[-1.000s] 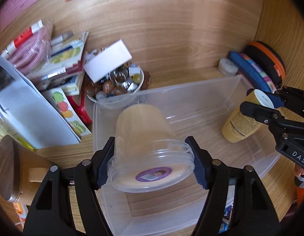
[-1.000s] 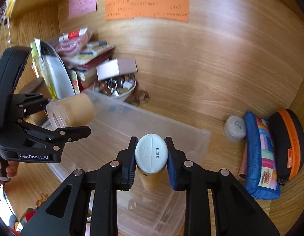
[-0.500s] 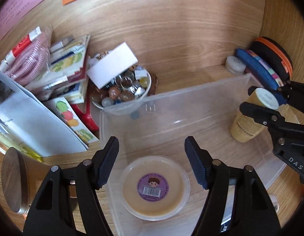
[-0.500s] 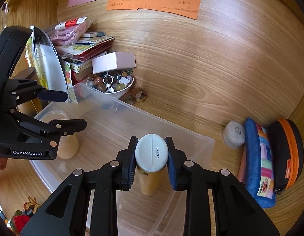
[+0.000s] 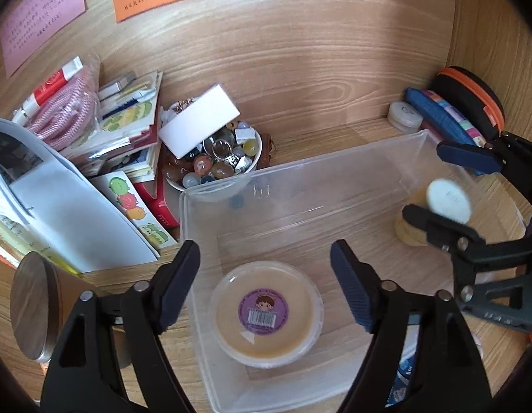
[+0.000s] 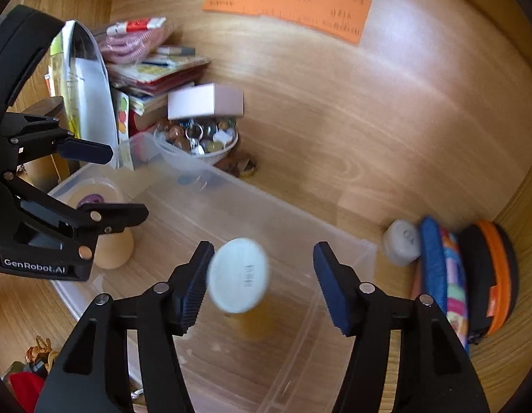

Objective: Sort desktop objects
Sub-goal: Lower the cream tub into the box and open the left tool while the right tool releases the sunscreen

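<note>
Both grippers tilt downward over one clear bin (image 5: 334, 175): the left gripper (image 5: 266, 285), jaws wide and just opened further, hangs above one tub (image 5: 267, 309) standing in the bin's near left corner. The right gripper (image 6: 262, 282), jaws just opened, no longer clamps one white-capped bottle (image 6: 238, 275), which touches its left pad near the bin's right end.

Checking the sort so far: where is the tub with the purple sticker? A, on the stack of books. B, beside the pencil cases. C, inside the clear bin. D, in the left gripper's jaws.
C: the tub stands on the floor of the clear bin, below the open left gripper, untouched.
</note>
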`<state>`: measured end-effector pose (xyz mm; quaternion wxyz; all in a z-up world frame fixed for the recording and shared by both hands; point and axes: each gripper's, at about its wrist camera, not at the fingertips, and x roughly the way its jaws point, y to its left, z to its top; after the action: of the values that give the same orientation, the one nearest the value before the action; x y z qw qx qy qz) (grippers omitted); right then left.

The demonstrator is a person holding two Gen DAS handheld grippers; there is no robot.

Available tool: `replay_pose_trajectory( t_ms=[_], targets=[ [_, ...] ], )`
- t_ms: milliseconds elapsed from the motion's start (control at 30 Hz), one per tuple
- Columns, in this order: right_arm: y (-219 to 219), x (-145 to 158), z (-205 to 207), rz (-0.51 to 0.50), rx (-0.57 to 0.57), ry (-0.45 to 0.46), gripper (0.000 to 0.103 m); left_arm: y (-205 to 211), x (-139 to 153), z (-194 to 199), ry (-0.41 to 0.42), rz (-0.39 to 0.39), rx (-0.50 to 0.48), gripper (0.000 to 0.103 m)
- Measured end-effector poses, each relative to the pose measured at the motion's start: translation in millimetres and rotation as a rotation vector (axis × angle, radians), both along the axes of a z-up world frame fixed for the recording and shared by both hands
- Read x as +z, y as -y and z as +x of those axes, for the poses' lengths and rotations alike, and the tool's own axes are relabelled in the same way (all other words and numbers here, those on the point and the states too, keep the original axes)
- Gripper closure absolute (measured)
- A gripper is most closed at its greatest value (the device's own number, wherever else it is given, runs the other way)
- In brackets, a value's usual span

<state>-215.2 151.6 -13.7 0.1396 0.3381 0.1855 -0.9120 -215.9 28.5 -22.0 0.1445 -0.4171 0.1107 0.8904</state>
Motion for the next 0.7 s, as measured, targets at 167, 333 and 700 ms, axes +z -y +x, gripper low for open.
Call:
replay_pose_trajectory(
  t_ms=[167,333,700],
  targets=[
    [3,7,10,0.015,0.003,-0.029,0.038,3,11,12,-0.029,-0.001,0.001,0.019],
    [0,13,21,0.010,-0.012,-0.047,0.036,10,21,24,-0.044,-0.002,0.003,0.018],
    [-17,42,61,-0.024,-0.045,-0.120,0.026,22,39,52,-0.071,0.013,0.022,0.018]
  ],
)
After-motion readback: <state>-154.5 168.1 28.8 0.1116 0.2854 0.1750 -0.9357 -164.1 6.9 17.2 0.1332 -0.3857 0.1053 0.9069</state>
